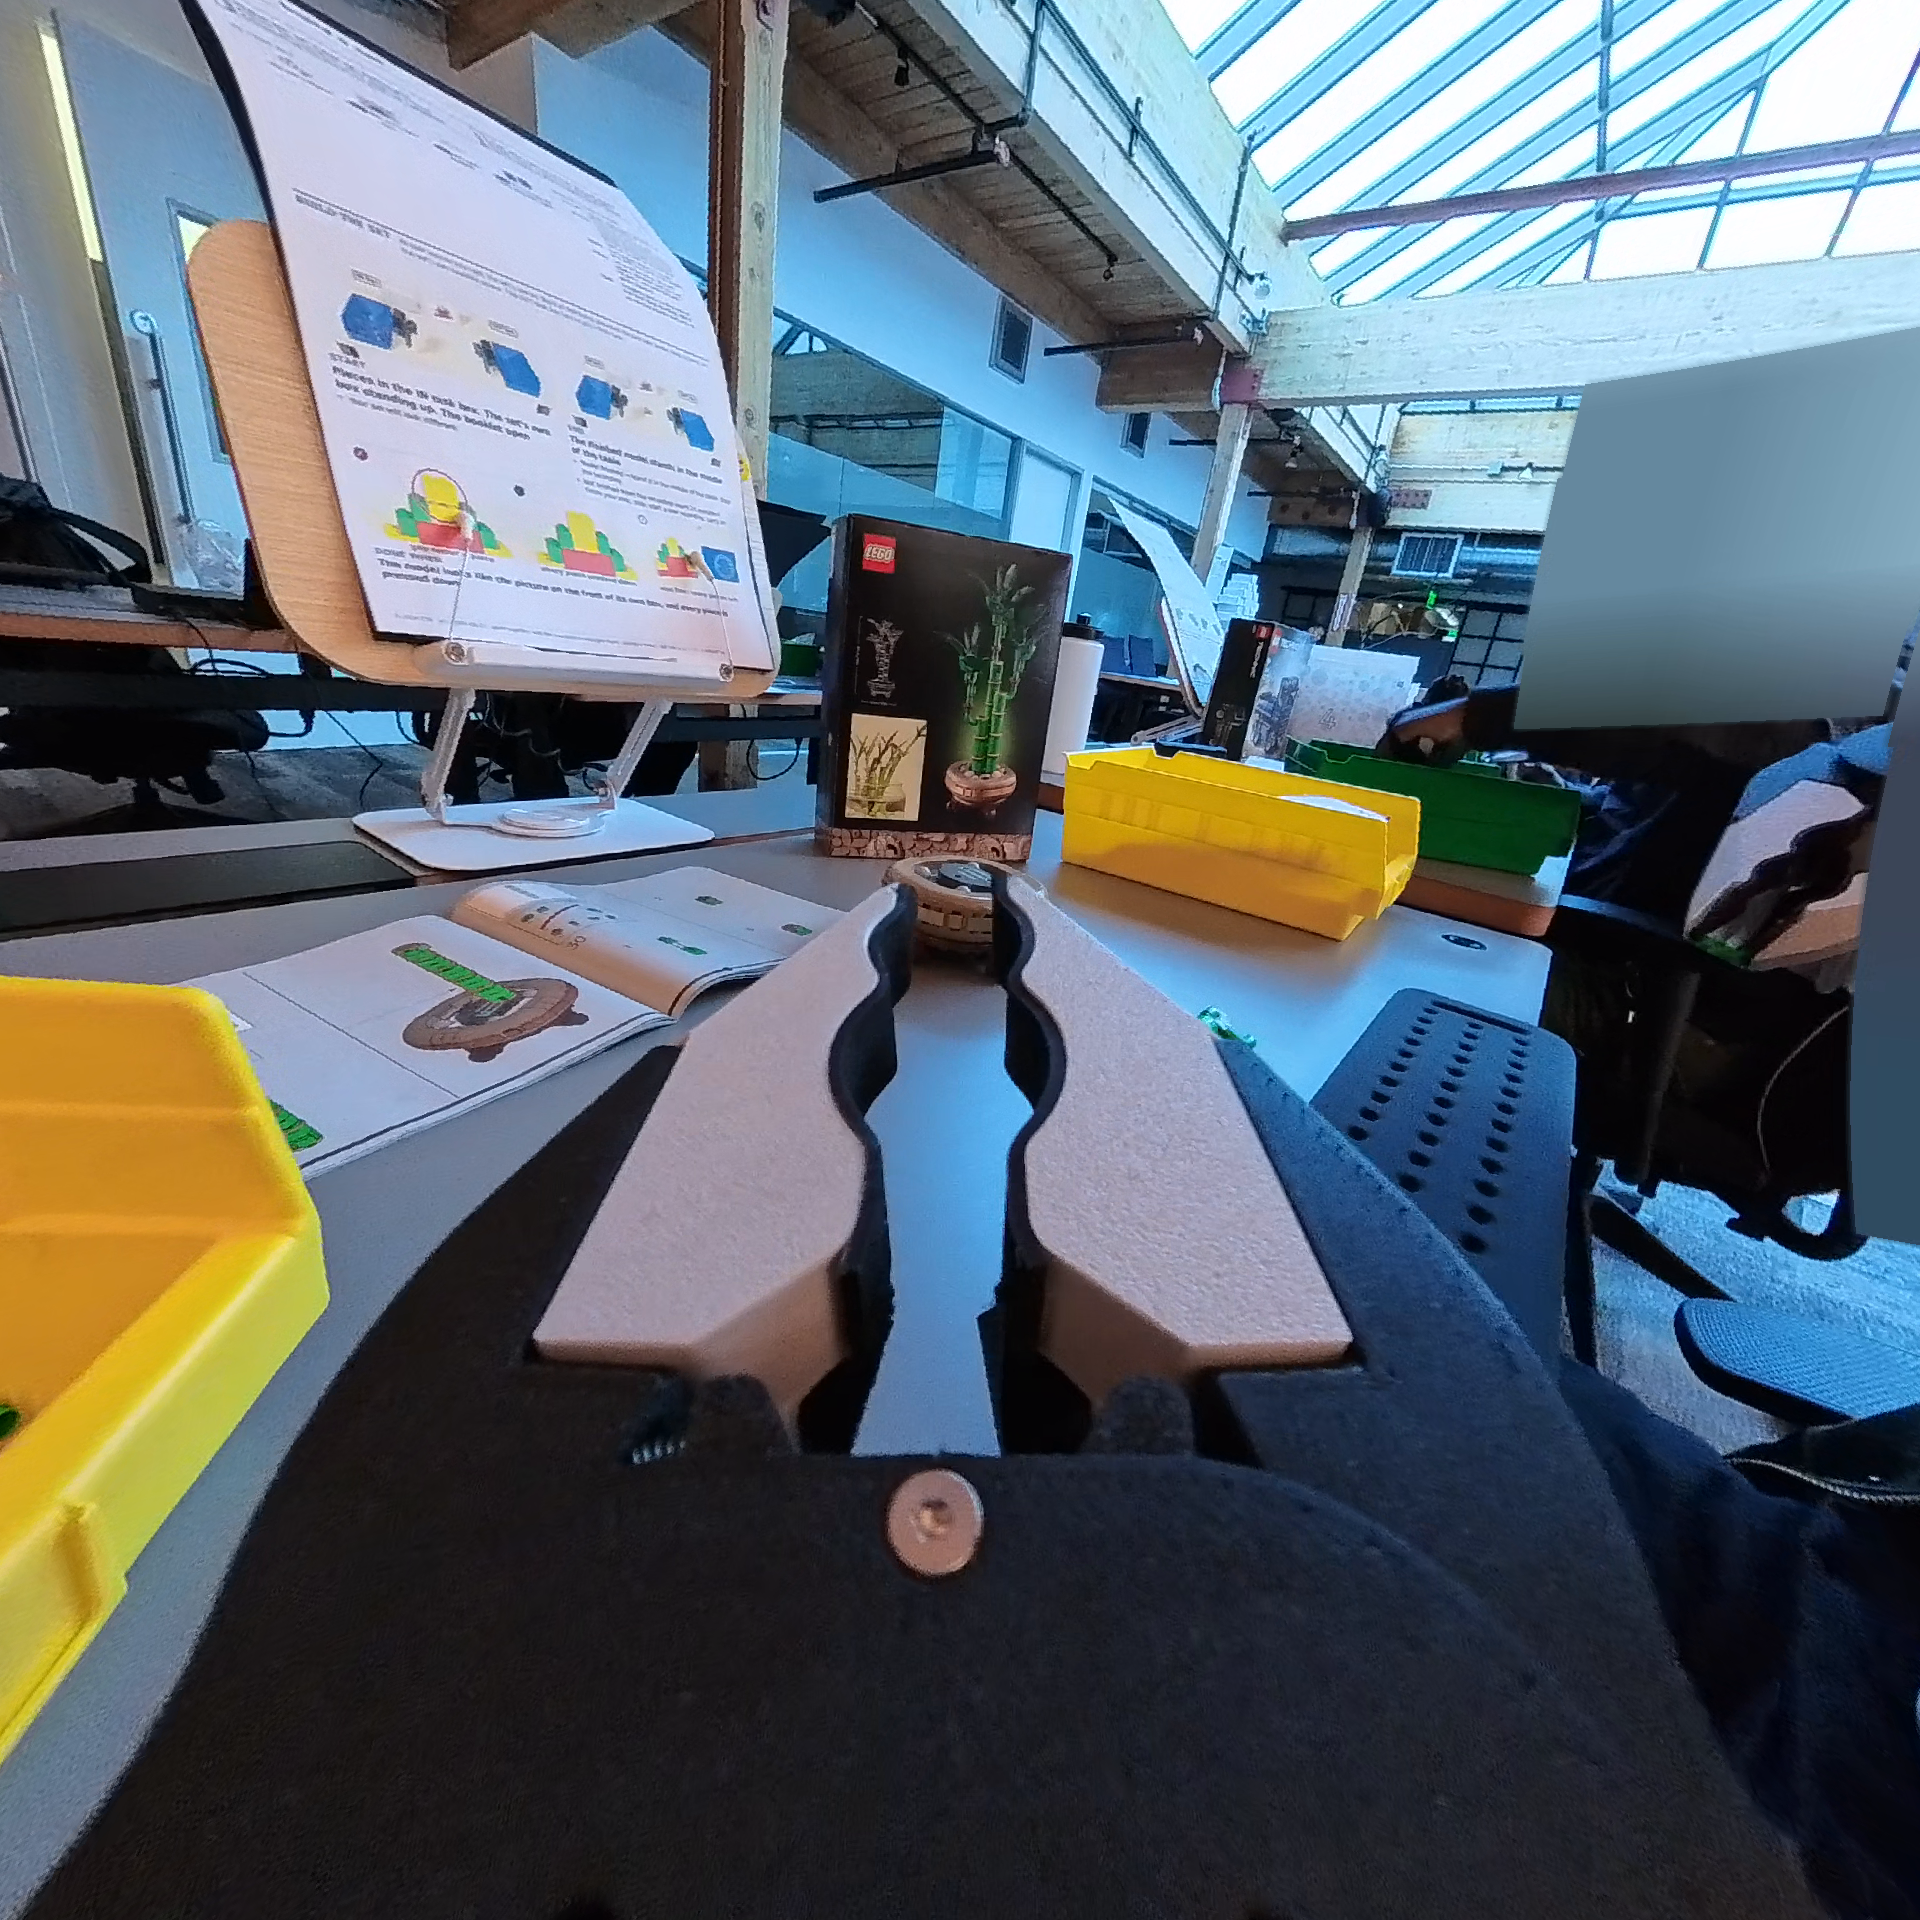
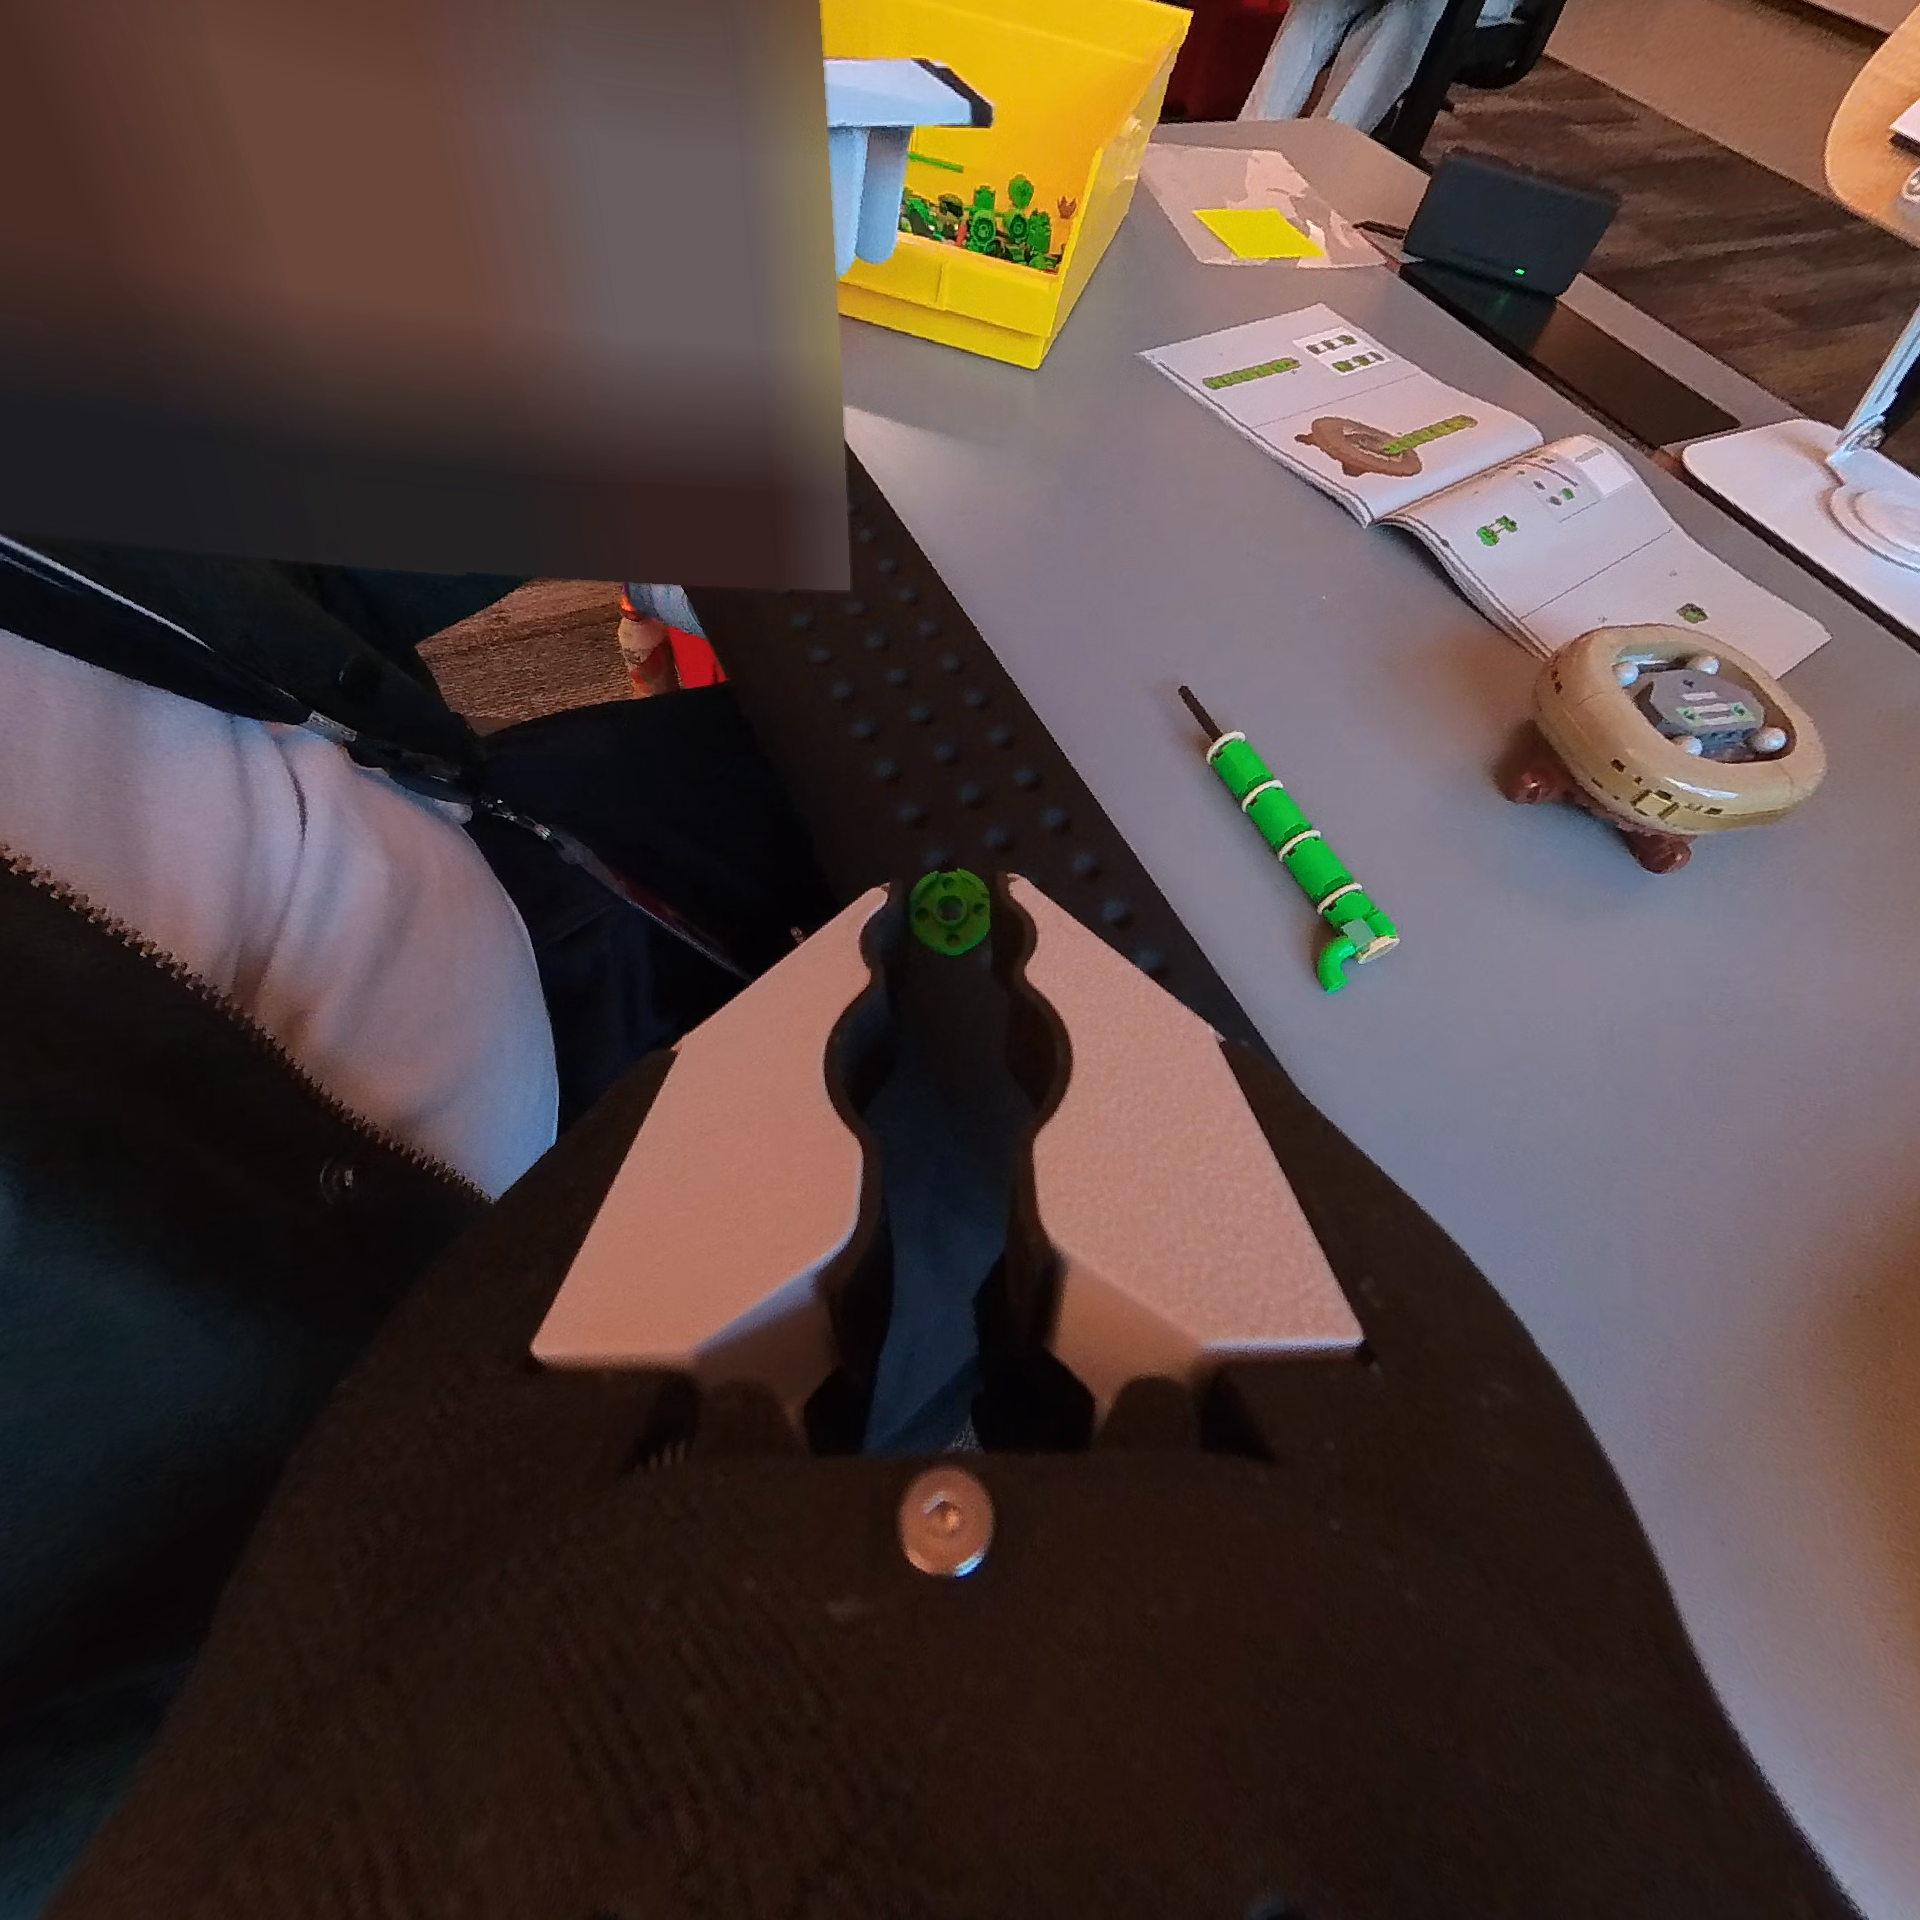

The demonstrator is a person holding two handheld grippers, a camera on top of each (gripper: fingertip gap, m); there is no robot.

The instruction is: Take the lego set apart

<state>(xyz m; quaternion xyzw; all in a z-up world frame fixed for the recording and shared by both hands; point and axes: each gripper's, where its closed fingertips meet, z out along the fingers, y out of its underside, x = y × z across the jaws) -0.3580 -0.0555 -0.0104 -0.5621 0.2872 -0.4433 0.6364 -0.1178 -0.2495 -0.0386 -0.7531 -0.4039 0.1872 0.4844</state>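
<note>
My right gripper (image 2: 949, 914) is shut on a small green round lego piece (image 2: 949, 912) and holds it off the table's near edge, above a person's lap. It also shows at the right edge of the left wrist view (image 1: 1787, 883). A green bamboo stalk on a black axle (image 2: 1299, 852) lies on the grey table (image 2: 1455, 1143). The tan round pot base (image 2: 1678, 738) stands beyond it. My left gripper (image 1: 954, 904) is slightly open and empty above the table, and the pot base (image 1: 951, 920) shows past its tips.
A yellow bin (image 2: 997, 301) holds several green pieces; it sits at my lower left (image 1: 125, 1247). An open instruction booklet (image 1: 468, 1018) lies near it. The set's box (image 1: 940, 686), a second yellow bin (image 1: 1236, 842), a green bin (image 1: 1475, 810) and a document stand (image 1: 488, 416) stand behind. The grippers' ends are close to 30 centimetres from one another.
</note>
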